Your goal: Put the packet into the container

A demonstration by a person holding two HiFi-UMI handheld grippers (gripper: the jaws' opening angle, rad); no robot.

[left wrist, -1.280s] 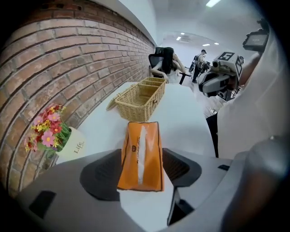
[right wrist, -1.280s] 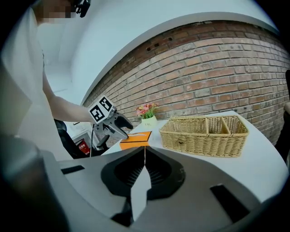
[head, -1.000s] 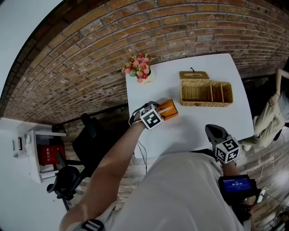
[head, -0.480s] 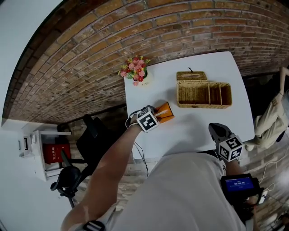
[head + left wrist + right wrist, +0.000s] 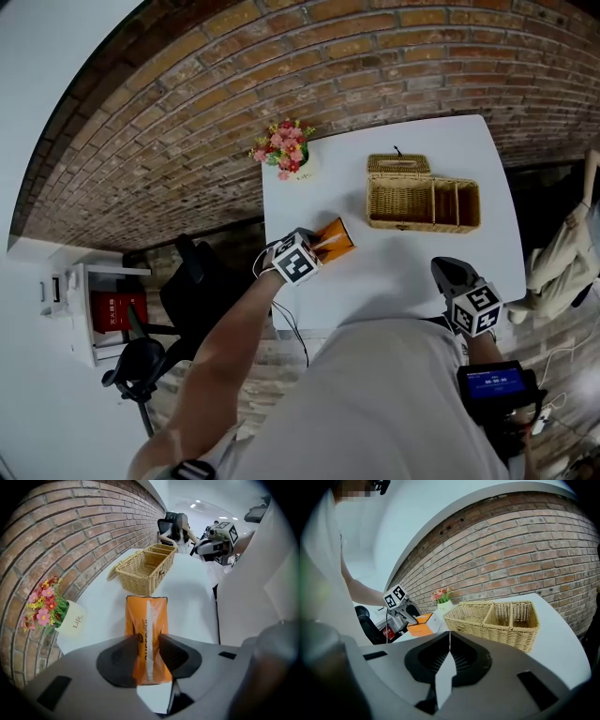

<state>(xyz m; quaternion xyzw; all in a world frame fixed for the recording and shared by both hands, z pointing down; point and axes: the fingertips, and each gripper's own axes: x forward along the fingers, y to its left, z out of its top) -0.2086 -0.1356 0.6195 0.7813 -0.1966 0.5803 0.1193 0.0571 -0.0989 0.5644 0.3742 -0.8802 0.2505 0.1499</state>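
Left claw (image 5: 148, 641) has just been closing and pinches the packet (image 5: 146, 616) toward its near end. Hold firm, lift clear of the tabletop (image 5: 192, 602), and carry it ahead to the container (image 5: 143, 571), over its near wall. Flower pot (image 5: 71, 618) stands left, off the path. Right claw (image 5: 449, 651), jaws together, waits ahead-right.

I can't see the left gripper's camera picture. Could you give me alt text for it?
The left gripper, whose jaws have just been closing, grips an orange packet over a white table. Beyond it sits a wicker basket with its lid open; a flower pot stands at left, by a brick wall.
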